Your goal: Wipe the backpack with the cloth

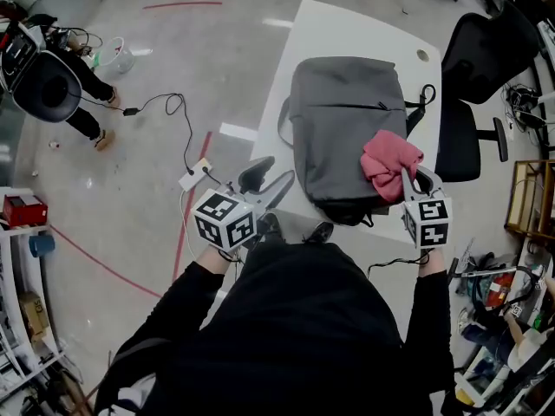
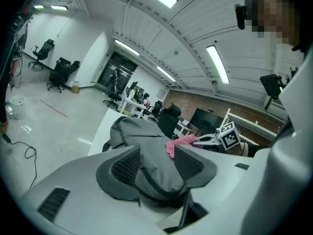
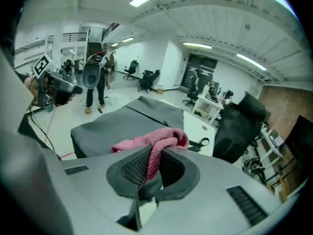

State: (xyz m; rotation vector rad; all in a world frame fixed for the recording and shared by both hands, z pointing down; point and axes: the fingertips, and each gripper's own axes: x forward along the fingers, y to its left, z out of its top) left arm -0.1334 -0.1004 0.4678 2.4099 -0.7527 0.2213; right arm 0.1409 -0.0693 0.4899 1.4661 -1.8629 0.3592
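**Pink cloth clamped in the right gripper, resting on the backpack**

At the bottom of the head view, two black sleeves reach forward from the person's dark torso. Each ends in a gripper carrying a marker cube. The left gripper sits left of centre, off the table's lower-left edge. Its jaws stand wide apart with nothing clamped. In the left gripper view the near end of the bag fills the gap between the two pads. In the head view, though, the tips seem to stop just beside the bag's lower-left corner rather than on it.

The right gripper is at the lower right of the head view. Its jaws are closed on the pink cloth. In the right gripper view a fold of it runs down between the pads and is pinched there. The rest of the cloth bunches up beyond the tips and lies on the lower-right part of the bag.

The grey backpack lies flat in the centre of the head view on the white table. It covers most of the table's nearer half, with a strap loop hanging off its left side. The table's far end, toward the top of the frame, is bare white.

Farther off, a black office chair stands against the table's right edge at the upper right. On the grey floor to the left, a black cable loops between red tape lines. A white bucket and a standing person are in the upper left corner.
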